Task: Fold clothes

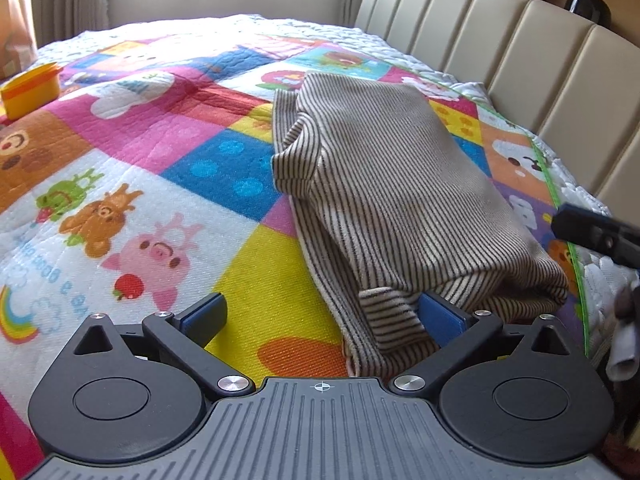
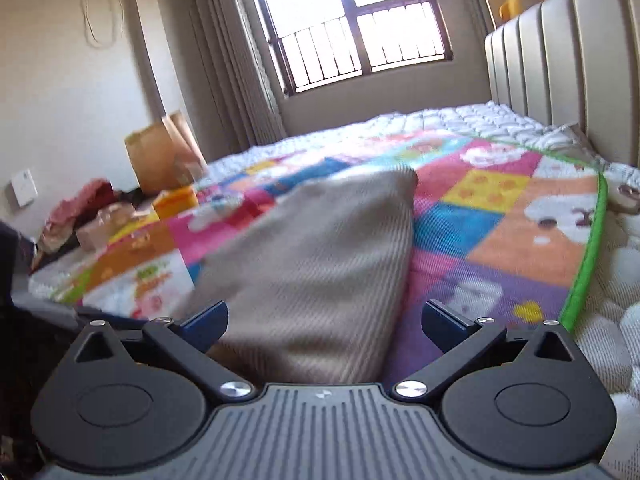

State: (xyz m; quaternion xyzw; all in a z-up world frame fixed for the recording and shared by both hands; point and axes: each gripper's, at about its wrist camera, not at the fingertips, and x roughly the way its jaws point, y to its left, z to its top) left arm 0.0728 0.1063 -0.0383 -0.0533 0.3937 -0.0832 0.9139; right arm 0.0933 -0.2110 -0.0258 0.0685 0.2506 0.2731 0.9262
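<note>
A folded beige garment with thin dark stripes (image 1: pixel 392 168) lies on the bed's colourful quilt (image 1: pixel 160 160). My left gripper (image 1: pixel 322 308) is open at the garment's near corner. A striped flap lies against its right pad, while its left pad stands far off over the quilt. A black fingertip (image 1: pixel 588 230) of the other gripper pokes in from the right edge. In the right wrist view the same garment (image 2: pixel 320 248) stretches away, blurred. My right gripper (image 2: pixel 324 312) is open just above its near end, with neither pad pressing on the cloth.
A padded beige headboard (image 1: pixel 520 60) runs along the right side of the bed. A yellow-orange box (image 1: pixel 32 88) sits at the quilt's far left. A brown paper bag (image 2: pixel 160 156) and a heap of things (image 2: pixel 88 208) stand beside the bed, under the window (image 2: pixel 352 24).
</note>
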